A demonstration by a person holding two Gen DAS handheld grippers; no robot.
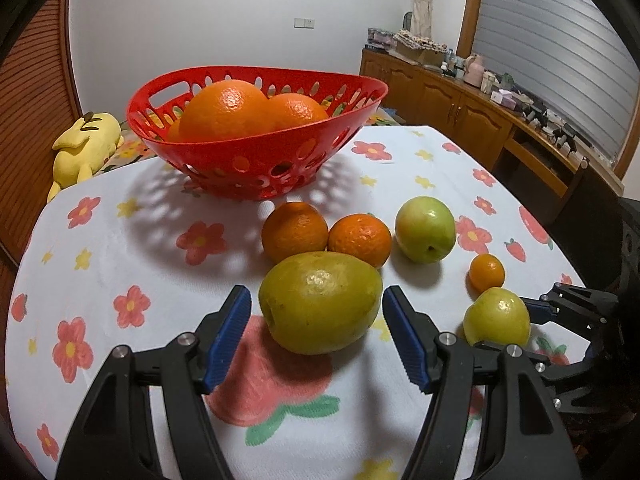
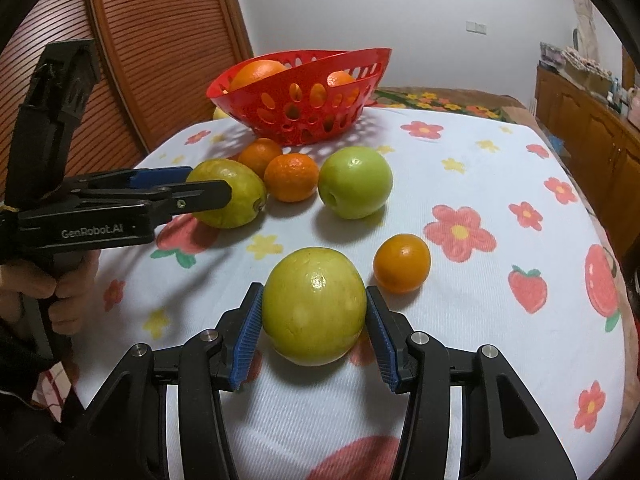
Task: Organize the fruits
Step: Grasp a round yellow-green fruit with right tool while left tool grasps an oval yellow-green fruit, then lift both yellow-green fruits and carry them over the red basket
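Observation:
A red basket (image 1: 256,160) holds large oranges (image 1: 224,110) at the back of the table; it also shows in the right wrist view (image 2: 300,92). My left gripper (image 1: 316,312) is open around a big yellow-green fruit (image 1: 320,300), pads just apart from its sides; the same fruit shows in the right wrist view (image 2: 228,194). My right gripper (image 2: 314,312) stands around a round yellow-green fruit (image 2: 314,306), pads touching or almost touching it; that fruit is also in the left wrist view (image 1: 498,316). Two oranges (image 1: 294,230) (image 1: 360,238), a green apple (image 1: 425,228) and a small orange (image 1: 486,272) lie loose.
The table wears a white cloth with flowers and strawberries (image 1: 120,240). A yellow plush toy (image 1: 84,144) lies behind the table at left. A wooden sideboard (image 1: 480,108) with small items runs along the right. A slatted wooden door (image 2: 160,40) stands at left.

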